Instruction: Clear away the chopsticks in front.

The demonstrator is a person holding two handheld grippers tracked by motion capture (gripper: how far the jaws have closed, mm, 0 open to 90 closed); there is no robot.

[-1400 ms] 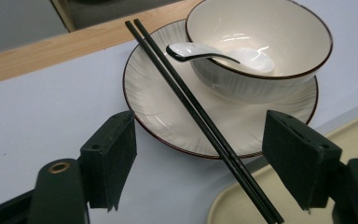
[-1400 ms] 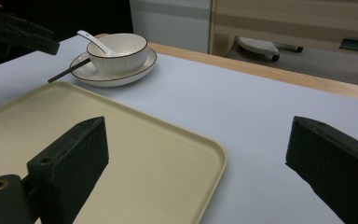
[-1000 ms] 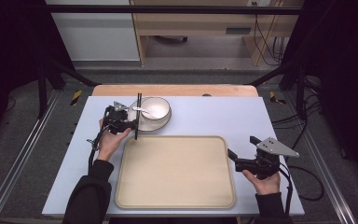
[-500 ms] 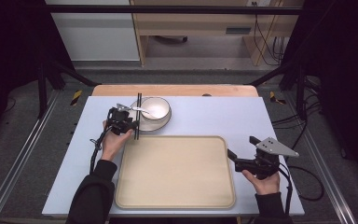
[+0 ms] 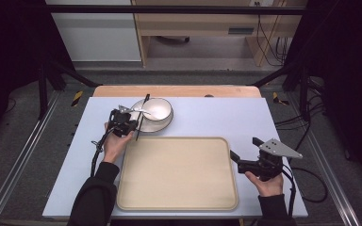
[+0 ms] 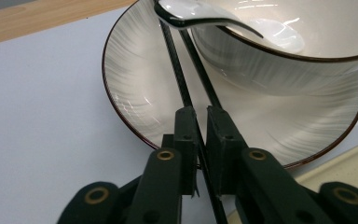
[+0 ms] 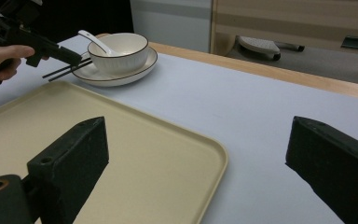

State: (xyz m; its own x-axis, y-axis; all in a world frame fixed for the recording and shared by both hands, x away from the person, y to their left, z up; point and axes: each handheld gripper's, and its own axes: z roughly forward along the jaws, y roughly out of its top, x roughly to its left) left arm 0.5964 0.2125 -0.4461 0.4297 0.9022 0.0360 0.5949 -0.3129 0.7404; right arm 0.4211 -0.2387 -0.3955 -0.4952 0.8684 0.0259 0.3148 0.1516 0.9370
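- Currently, the left gripper (image 6: 201, 140) is clenched on the 2 black chopsticks (image 6: 186, 70); its jaws have just been closing, and the sticks sit side by side between the pads.
- The chopsticks lie across the rim of the plate (image 6: 135, 93), tips toward the bowl (image 6: 307, 56). This raised rest leaves room under the sticks, which likely makes a pinch from the side practical.
- The bowl stands on the plate at the far left of the table (image 5: 217, 113), and a white spoon (image 6: 205, 14) leans on the bowl's rim, bowl end inside.
- The grip falls near the sticks' near ends, so the long free part would probably swing when lifted.
- The beige tray (image 5: 176, 172) lies bare between the 2 hands, just beside the plate, a likely target for the tableware.
- The right gripper (image 5: 242, 157) rests at the tray's right edge with its jaws wide apart and nothing between them, apparently on standby.
- Compared with the earlier high view, the left hand (image 5: 115, 143), the plate, the bowl and the tray keep the same places; the jaw gap is the 1 change.
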